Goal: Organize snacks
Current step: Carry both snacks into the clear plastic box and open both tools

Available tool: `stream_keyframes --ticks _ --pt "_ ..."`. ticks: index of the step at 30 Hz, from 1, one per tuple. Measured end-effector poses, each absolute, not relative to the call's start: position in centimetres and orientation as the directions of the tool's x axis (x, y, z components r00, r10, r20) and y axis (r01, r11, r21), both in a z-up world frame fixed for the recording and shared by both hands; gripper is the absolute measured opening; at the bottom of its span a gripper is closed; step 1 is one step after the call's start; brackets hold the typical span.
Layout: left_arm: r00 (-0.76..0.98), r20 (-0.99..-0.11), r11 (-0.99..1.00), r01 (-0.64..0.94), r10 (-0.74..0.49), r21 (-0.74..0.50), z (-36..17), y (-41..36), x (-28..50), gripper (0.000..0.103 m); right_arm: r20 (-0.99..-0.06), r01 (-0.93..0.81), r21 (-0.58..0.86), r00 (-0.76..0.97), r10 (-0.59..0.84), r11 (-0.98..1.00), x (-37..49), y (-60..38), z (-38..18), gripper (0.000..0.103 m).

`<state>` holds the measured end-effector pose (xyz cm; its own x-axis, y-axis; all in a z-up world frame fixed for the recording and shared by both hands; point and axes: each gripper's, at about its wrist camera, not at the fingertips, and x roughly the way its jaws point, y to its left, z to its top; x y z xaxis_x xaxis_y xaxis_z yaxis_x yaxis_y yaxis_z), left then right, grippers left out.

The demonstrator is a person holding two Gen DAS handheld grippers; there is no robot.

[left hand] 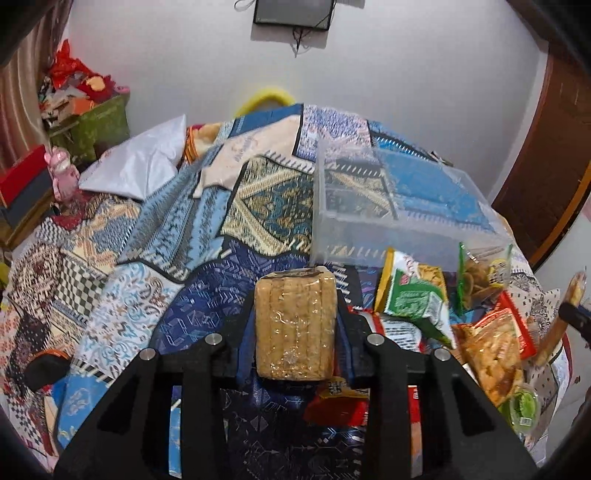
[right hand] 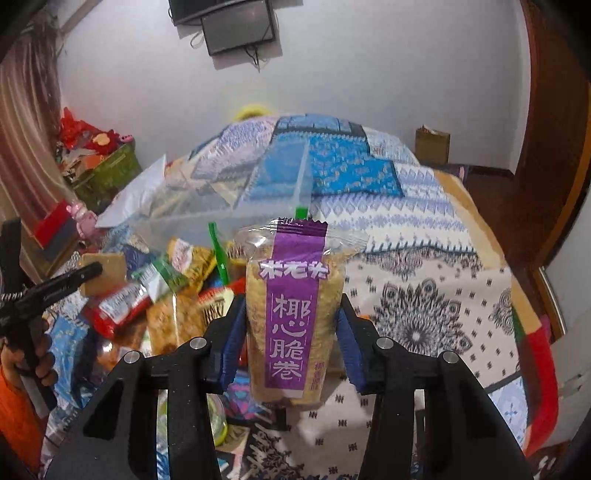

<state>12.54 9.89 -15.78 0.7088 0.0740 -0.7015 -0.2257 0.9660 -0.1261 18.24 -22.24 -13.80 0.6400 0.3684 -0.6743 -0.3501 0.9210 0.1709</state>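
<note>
Right wrist: purple-labelled snack pack (right hand: 293, 317) stands upright, long axis vertical.

Home bedroom: bed (left hand: 155, 266) under a patchwork quilt ahead of the tool; pillow (left hand: 136, 166) far left; wall-mounted screen (right hand: 238, 27) above; wooden door (right hand: 550, 122) right; curtain (right hand: 26, 122) left.

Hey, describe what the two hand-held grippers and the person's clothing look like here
Both are matte black plastic frames with silver round pivot bolts and blue ribbed pads inside the fingers. The left hand-held gripper and right hand-held gripper look identical. No cables show. The person's sleeve is orange.
</note>
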Motion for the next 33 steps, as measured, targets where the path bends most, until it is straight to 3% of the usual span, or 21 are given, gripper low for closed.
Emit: stream_keyframes --ticks 21,33 --pt "0.838 -0.543 0.988 -0.122 0.05 -0.096 -7.6 7.2 15.8 0.037 -0.497 -0.414 0.144 0.755 0.428 0.899 23.0 -18.8 -6.9 0.043" --pt "0.83 -0.554 0.991 -0.113 0.055 -0.071 -7.9 6.3 22.6 0.037 -0.518 -0.437 0.105 0.743 0.424 0.893 27.5 -15.4 -7.6 0.043"
